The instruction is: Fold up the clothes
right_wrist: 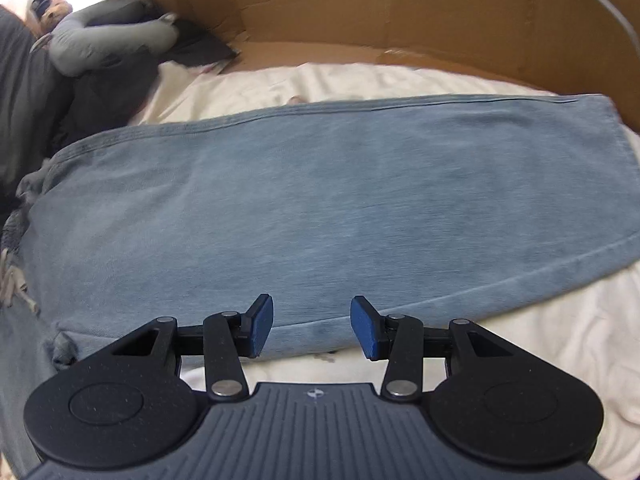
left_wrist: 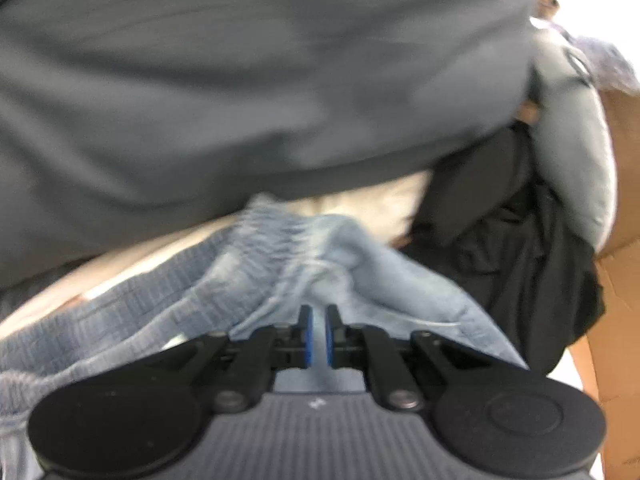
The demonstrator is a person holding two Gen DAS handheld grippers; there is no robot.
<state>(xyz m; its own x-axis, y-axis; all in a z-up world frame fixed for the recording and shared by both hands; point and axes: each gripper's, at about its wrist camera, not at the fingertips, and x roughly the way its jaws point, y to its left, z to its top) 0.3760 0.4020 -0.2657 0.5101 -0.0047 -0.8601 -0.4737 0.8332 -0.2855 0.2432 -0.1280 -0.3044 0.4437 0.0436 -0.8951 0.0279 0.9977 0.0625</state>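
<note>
Light blue jeans (right_wrist: 320, 200) lie flat across a cream bedsheet (right_wrist: 540, 340), one leg stretched to the right. In the left wrist view the gathered elastic waistband (left_wrist: 276, 244) of the jeans is bunched, and my left gripper (left_wrist: 319, 334) is shut on a fold of that blue fabric, which shows between the blue pads. My right gripper (right_wrist: 312, 326) hovers over the near hem edge of the jeans leg with its jaws open and nothing pinched between them.
A big grey garment (left_wrist: 260, 80) fills the upper left wrist view. Dark clothes (left_wrist: 520, 256) and a grey padded piece (right_wrist: 112, 40) lie beside it. A cardboard wall (right_wrist: 400, 8) stands behind the bed.
</note>
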